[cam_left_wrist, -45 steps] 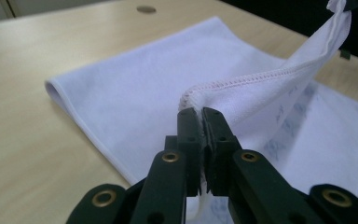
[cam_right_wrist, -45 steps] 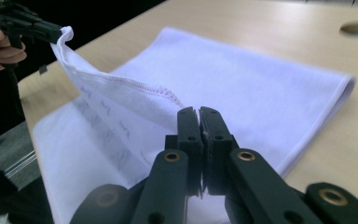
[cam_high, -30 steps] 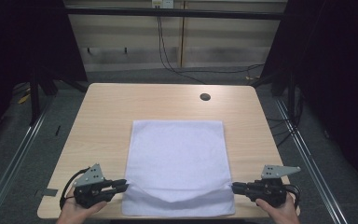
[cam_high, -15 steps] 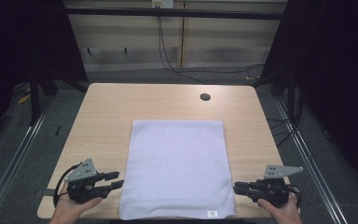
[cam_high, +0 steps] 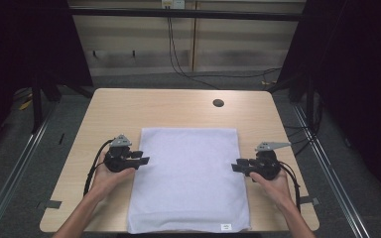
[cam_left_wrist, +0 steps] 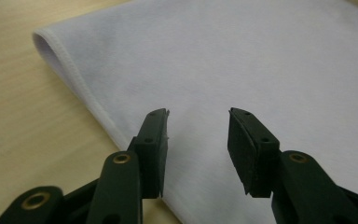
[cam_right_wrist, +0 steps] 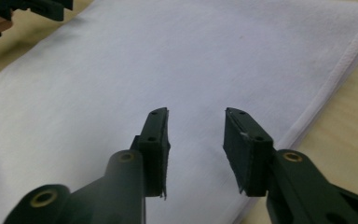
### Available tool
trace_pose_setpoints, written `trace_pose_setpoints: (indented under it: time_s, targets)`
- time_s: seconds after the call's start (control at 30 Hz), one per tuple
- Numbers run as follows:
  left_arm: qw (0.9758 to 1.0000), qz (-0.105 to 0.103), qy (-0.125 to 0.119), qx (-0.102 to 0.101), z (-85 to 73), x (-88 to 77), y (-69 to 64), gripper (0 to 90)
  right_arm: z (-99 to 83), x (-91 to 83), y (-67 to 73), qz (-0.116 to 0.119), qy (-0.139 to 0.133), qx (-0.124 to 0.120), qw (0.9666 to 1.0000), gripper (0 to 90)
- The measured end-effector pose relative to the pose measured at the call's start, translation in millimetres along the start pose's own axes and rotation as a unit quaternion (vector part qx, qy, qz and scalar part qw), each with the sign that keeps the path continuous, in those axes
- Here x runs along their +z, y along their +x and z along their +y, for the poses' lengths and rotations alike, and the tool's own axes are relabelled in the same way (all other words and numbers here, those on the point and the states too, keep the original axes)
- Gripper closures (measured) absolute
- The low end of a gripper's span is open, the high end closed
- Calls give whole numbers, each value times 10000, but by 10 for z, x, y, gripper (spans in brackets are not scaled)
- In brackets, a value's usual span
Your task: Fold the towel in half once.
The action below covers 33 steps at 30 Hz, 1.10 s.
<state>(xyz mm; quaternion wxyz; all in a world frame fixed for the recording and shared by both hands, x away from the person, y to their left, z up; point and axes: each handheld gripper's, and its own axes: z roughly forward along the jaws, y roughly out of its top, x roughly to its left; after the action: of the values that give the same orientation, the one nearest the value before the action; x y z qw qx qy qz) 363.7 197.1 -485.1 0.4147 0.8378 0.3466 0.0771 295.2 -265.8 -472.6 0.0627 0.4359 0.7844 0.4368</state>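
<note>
A white towel (cam_high: 188,178) lies flat on the wooden table (cam_high: 119,109), its long sides running away from me. My left gripper (cam_high: 144,159) sits at the towel's left edge about halfway along, pointing inward. Its jaws have just been opening and hover over the hemmed edge (cam_left_wrist: 93,105) with nothing pinched. My right gripper (cam_high: 235,166) mirrors it at the right edge, its jaws also just opened. In the left gripper view the gripper (cam_left_wrist: 198,114) stands open above the cloth (cam_left_wrist: 242,56). The right gripper view shows the same: open gripper (cam_right_wrist: 196,112) over cloth (cam_right_wrist: 191,51).
A dark round hole (cam_high: 218,103) sits in the tabletop beyond the towel. A small label (cam_high: 225,227) marks the towel's near edge. Bare wood runs along both sides. Black cables trail from each gripper. Metal rails flank the table on the floor.
Both hands left the towel's near corners and moved up to the middle of its sides. The jaws opened, and the near edge now lies flat.
</note>
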Motion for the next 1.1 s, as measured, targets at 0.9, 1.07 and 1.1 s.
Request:
trace_pose_setpoints:
  time_s: [0.9,1.07,1.1]
  targets:
    - [9986,326,249,339,-214,41,-151,557,-93,317,98,-549,700,-189,9959,569]
    - [9988,206,306,334,-290,-46,-243,558,-163,240,149,-418,749,-83,9963,571]
    - [9988,203,304,321,-303,-63,-253,558,-163,240,149,-418,749,-83,9963,571]
